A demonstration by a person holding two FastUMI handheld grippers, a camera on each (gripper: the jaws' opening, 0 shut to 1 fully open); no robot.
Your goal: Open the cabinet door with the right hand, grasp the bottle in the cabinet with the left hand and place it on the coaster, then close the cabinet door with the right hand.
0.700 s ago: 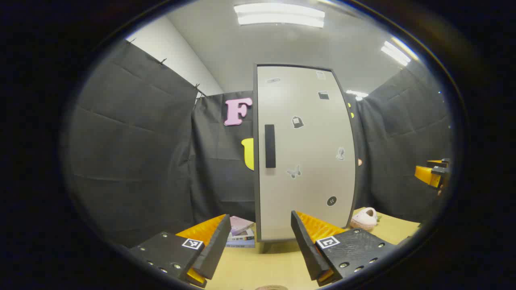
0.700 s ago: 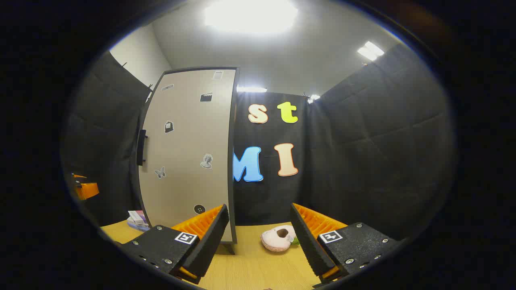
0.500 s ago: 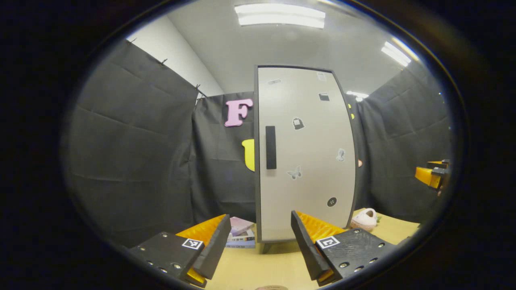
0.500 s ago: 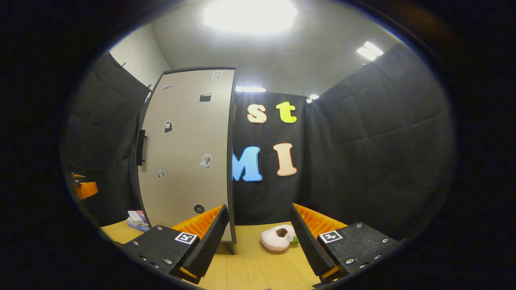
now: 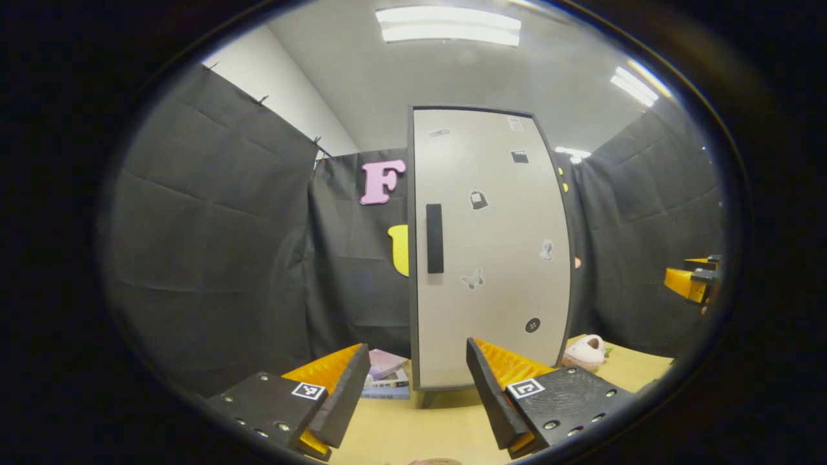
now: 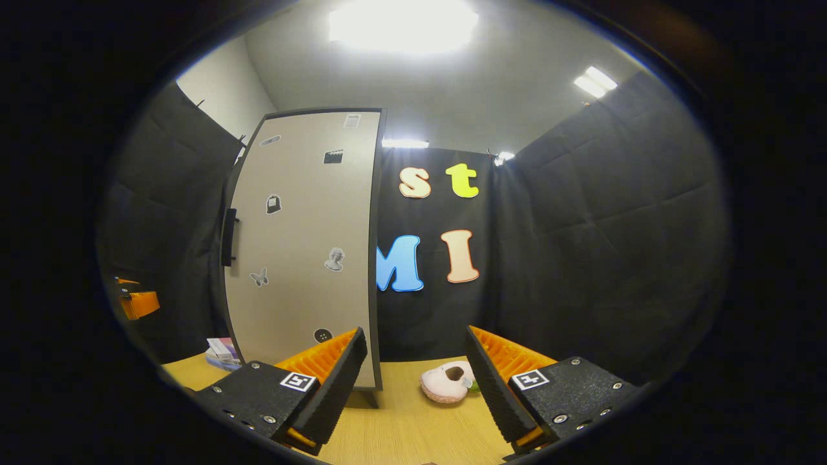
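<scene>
**A:** A tall cabinet [image 5: 489,245] stands shut on the worktop [image 6: 413,429], its door [image 6: 303,239] flush and its dark handle [image 5: 434,238] on the left edge as the left gripper view has it. What could go wrong from here?

**B:** Most likely the reach for the handle. In the right gripper view it sits at the far left edge of the door, seen nearly edge-on, while the right gripper [image 6: 413,381] points past the cabinet toward the booth wall. It must swing across, and a shallow approach could let the jaws slide off the handle or bump the door.

**A:** And the cabinet itself?

**B:** It looks tall and narrow on small feet; a hard pull might drag or rock it. That is a judgement, not something seen.

**A:** Where is the bottle?

**B:** Behind the closed door, by the task's account; it is hidden. What may be the coaster [image 5: 434,461] peeks in at the bottom of the left gripper view, too cut off to be sure.

**A:** Anything in the way?

**B:** Books [image 5: 386,374] lie left of the cabinet's foot, a pink slipper [image 6: 447,381] to its right. The swinging door could catch neither, I judge.

**A:** The jaws?

**B:** The left gripper [image 5: 417,394] and the right both stand wide open, holding and touching nothing, low over the worktop.
</scene>
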